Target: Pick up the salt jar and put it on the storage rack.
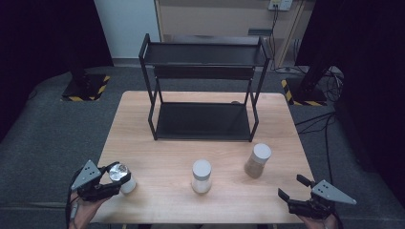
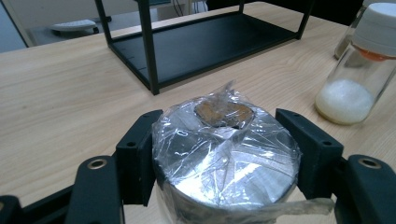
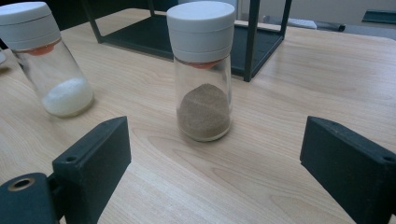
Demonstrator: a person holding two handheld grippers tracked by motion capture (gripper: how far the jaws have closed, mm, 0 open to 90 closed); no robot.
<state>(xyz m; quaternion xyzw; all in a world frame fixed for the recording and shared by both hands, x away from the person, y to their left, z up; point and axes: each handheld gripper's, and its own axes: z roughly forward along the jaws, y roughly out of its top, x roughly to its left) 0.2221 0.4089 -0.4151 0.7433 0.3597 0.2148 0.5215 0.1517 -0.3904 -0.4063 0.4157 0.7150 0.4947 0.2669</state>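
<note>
At the table's front left corner my left gripper (image 1: 119, 178) is shut on a jar with a shiny lid (image 1: 118, 171) covered in crinkled clear film. In the left gripper view both black pads (image 2: 137, 154) press the sides of this film-wrapped jar (image 2: 224, 149). A white-capped jar of white powder (image 1: 201, 176) stands at the front middle. To its right stands a white-capped jar of brown powder (image 1: 258, 161). My right gripper (image 1: 291, 186) is open near the front right corner. In the right gripper view the brown powder jar (image 3: 203, 74) stands beyond my right gripper (image 3: 215, 154), apart from its wide jaws.
A black two-tier metal rack (image 1: 203, 121) stands at the back middle of the wooden table (image 1: 157, 157), both shelves bare. The white powder jar (image 2: 359, 70) is to the right in the left gripper view and at the left (image 3: 46, 60) in the right gripper view.
</note>
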